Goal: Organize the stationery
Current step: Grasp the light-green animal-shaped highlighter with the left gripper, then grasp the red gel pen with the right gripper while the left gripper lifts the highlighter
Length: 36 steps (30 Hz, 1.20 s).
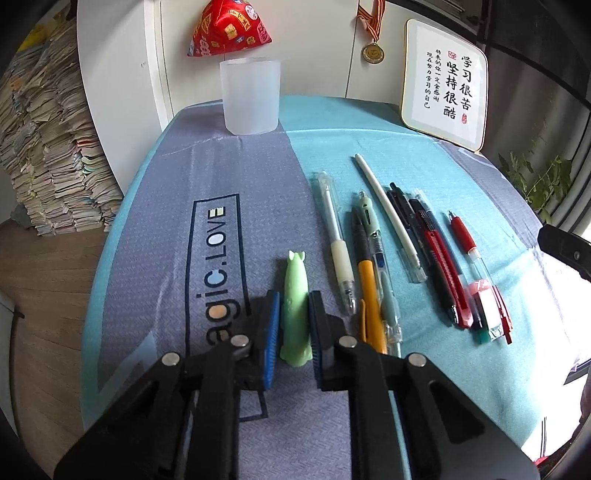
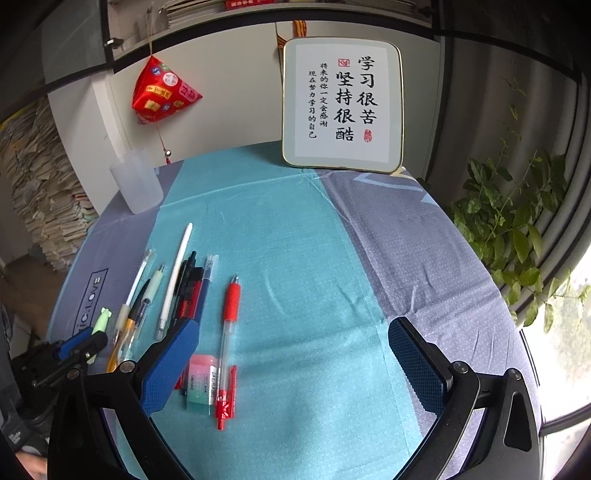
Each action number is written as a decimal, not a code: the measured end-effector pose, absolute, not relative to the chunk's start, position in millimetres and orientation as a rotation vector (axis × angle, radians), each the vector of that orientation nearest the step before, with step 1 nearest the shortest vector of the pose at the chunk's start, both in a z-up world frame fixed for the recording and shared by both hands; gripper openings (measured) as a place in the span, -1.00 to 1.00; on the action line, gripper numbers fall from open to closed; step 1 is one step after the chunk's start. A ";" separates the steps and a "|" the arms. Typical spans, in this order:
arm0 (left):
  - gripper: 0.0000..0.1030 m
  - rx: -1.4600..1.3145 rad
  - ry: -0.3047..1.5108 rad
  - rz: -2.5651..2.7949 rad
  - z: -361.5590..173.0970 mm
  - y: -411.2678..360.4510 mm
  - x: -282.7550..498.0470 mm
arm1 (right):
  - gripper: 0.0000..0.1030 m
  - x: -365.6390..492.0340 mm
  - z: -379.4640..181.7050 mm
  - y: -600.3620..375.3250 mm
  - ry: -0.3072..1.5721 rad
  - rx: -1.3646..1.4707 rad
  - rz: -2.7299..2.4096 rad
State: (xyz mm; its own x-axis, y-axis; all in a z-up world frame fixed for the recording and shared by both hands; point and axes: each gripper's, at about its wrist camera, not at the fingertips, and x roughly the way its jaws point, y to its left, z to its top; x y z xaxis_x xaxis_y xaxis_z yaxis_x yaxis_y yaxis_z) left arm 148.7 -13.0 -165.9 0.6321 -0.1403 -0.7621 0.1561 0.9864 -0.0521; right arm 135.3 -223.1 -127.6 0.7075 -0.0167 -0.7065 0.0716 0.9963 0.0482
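My left gripper [image 1: 293, 306] has its blue pads on both sides of a light green novelty pen [image 1: 294, 295] that lies on the cloth; the pads look pressed against it. Right of it lie several pens in a row: a white-grip pen [image 1: 338, 243], an orange pen [image 1: 369, 288], a white stick [image 1: 388, 210], a red utility knife [image 1: 443, 266] and a red pen [image 1: 469, 251]. A translucent cup [image 1: 249, 96] stands at the back. My right gripper [image 2: 291, 365] is wide open and empty above the cloth, beside the red pen [image 2: 227, 339] and an eraser [image 2: 201, 382].
A framed calligraphy board [image 2: 341, 105] leans at the table's back edge. A plant [image 2: 509, 229] stands at the right. Stacked paper [image 1: 44, 147] rises at the left beyond the table edge. A red pouch [image 1: 229, 27] hangs on the wall.
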 end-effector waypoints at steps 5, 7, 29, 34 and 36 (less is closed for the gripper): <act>-0.73 0.021 0.875 -0.175 -165.0 -15.9 146.9 | 0.76 133.9 -126.1 -216.5 0.777 0.032 -0.015; -0.73 0.015 0.874 -0.181 -164.0 -15.9 145.7 | 0.51 143.3 -132.7 -217.7 0.817 0.042 -0.010; -0.73 -0.034 0.857 -0.172 -156.2 -2.3 142.0 | -0.76 192.4 -170.2 -193.4 0.979 0.093 0.119; -0.73 -0.047 0.859 -0.171 -155.7 0.4 142.6 | -0.77 189.7 -172.4 -195.4 0.943 0.114 0.148; -0.73 -0.050 0.855 -0.170 -154.4 1.2 142.0 | -0.78 188.0 -172.7 -198.2 0.938 0.138 0.157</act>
State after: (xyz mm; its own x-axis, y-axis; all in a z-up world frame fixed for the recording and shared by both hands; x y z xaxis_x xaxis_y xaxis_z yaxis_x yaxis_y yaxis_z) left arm 142.0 1.2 -154.4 0.6435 -0.1692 -0.7465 0.1294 0.9853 -0.1118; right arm 188.0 -198.2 -172.7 0.5813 0.1938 -0.7903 -0.0744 0.9798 0.1856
